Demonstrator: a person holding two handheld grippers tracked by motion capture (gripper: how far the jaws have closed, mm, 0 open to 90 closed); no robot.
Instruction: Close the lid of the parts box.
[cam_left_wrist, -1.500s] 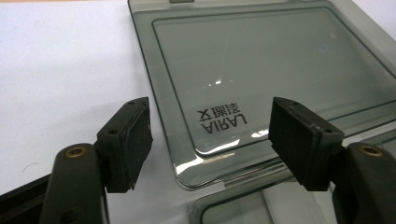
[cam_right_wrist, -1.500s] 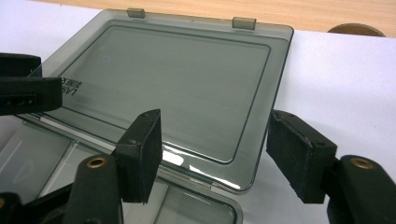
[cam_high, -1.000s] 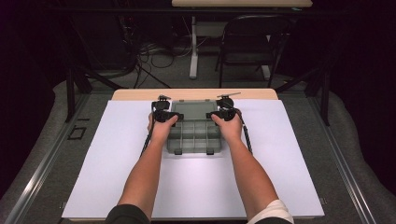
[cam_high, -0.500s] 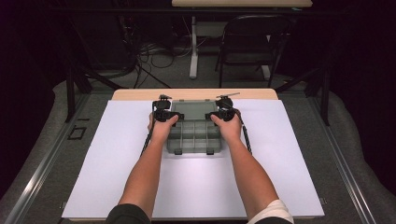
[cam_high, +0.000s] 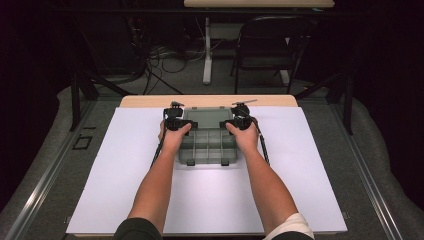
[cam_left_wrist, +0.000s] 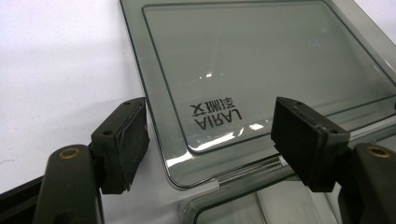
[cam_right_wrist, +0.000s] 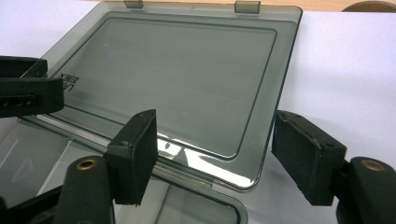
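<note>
**A:** What do we see, starting with the biggest things?

**B:** We see a table (cam_high: 150, 102) with a wooden far edge, covered by a large white sheet (cam_high: 210, 200). Beyond it the room is dark; a folding chair (cam_high: 267, 45) and tangled floor cables (cam_high: 165, 57) are only faintly visible. Two bare forearms come in from the bottom edge, cut off at the elbows.

**A:** And on the sheet?

**B:** Near the far middle lies a smoky, see-through organiser box (cam_high: 207, 147) with compartments. Its lid (cam_left_wrist: 261, 70) is swung open and lies flat on the sheet behind the tray. We cannot tell whether the compartments hold anything.

**A:** Where are the grippers?

**B:** The left gripper (cam_high: 174, 120) sits at the box's left side by the hinge line, the right gripper (cam_high: 241, 120) at its right side. From above, the hands cover most of each tool.

**A:** Are the jaws apart?

**B:** Yes. In the left gripper view the left gripper's (cam_left_wrist: 210, 140) black jaws stand spread wide, pinching nothing, above the lid's near corner, where mirrored lettering (cam_left_wrist: 217, 114) reads backwards. In the right gripper view the right gripper's (cam_right_wrist: 215, 158) jaws are likewise spread and empty, straddling the lid's opposite corner. Two latch tabs (cam_right_wrist: 247, 6) show at the lid's far edge, partly cropped.
</note>
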